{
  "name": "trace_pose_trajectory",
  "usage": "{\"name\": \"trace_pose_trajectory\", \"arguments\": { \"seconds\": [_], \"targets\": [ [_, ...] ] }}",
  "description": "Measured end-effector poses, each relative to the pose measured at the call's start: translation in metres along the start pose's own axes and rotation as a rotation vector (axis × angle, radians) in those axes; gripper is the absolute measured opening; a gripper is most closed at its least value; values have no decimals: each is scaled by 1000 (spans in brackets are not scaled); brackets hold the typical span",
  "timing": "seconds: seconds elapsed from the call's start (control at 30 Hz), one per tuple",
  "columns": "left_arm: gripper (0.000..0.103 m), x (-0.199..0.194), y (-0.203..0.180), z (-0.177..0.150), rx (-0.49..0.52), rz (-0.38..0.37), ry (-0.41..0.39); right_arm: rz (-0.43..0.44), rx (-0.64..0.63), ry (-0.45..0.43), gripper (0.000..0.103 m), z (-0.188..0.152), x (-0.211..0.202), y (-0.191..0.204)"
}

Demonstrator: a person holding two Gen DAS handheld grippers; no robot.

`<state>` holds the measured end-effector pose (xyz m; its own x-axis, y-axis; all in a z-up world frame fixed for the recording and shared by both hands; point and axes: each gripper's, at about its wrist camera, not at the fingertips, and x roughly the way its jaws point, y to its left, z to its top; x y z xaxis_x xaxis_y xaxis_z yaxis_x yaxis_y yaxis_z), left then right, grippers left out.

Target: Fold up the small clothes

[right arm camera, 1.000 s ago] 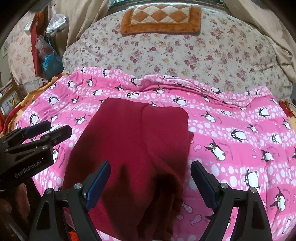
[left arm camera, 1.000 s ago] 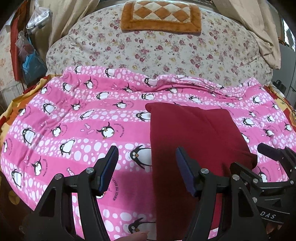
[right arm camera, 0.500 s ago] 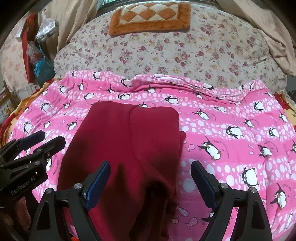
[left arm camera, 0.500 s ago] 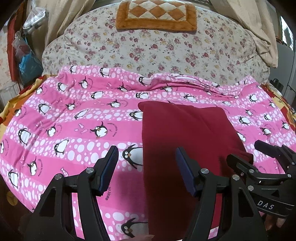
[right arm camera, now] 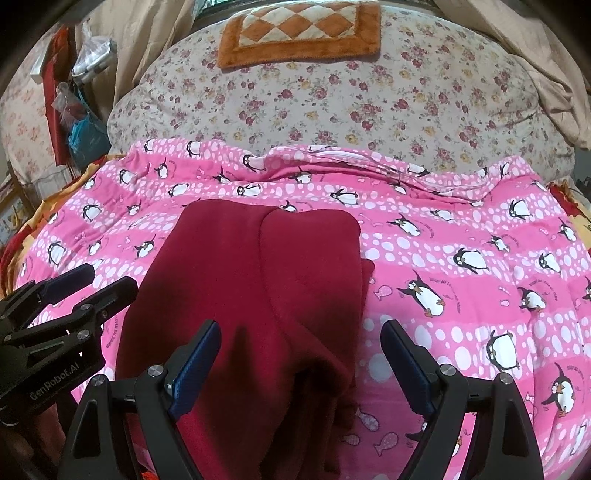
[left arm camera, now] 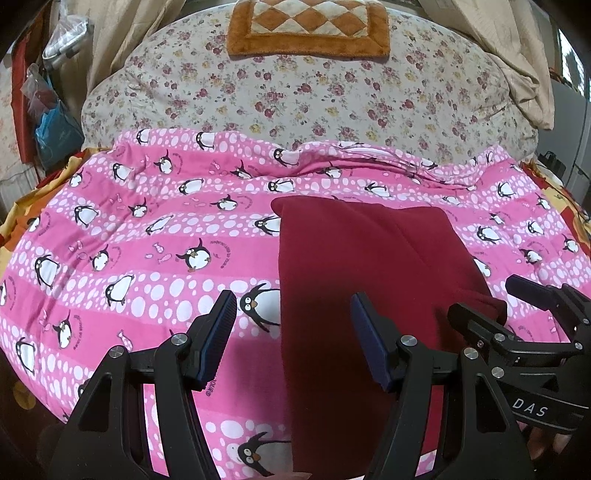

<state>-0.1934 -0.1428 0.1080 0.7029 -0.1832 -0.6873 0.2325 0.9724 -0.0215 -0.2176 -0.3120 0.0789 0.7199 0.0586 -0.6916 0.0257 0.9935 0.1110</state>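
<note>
The left tongs are spread wide with nothing between the blue pads; one finger hangs over the pink blanket, the other over the near left part of the dark red garment. The right tongs are spread as well and grip nothing, with the garment's near end under the gap between the fingers. Each pair shows in the other's view: the right one at the garment's right edge, the left one beside its left edge.

The red garment lies on the pink blanket, already doubled lengthwise, one layer lapped over the other, its near end running toward the bed's edge. The blanket is printed with penguins, white dots and small fish. Beyond it is a flowered cover, and on that an orange mat with a diamond check. Beige cloth hangs at the far right, and plastic bags hang at the far left.

The right tongs' body reads "DAS"; the left reads "GenRobot.AI". Small writing beside the penguins is too blurred to read.
</note>
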Motion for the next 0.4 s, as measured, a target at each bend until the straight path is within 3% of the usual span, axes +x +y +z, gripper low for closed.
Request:
{"name": "trace_pose_trajectory", "arguments": {
  "seconds": [0.4],
  "targets": [
    [64, 2, -1, 0, 1, -12, 1, 7, -4, 14, 86, -4, 3, 8]
  ]
}}
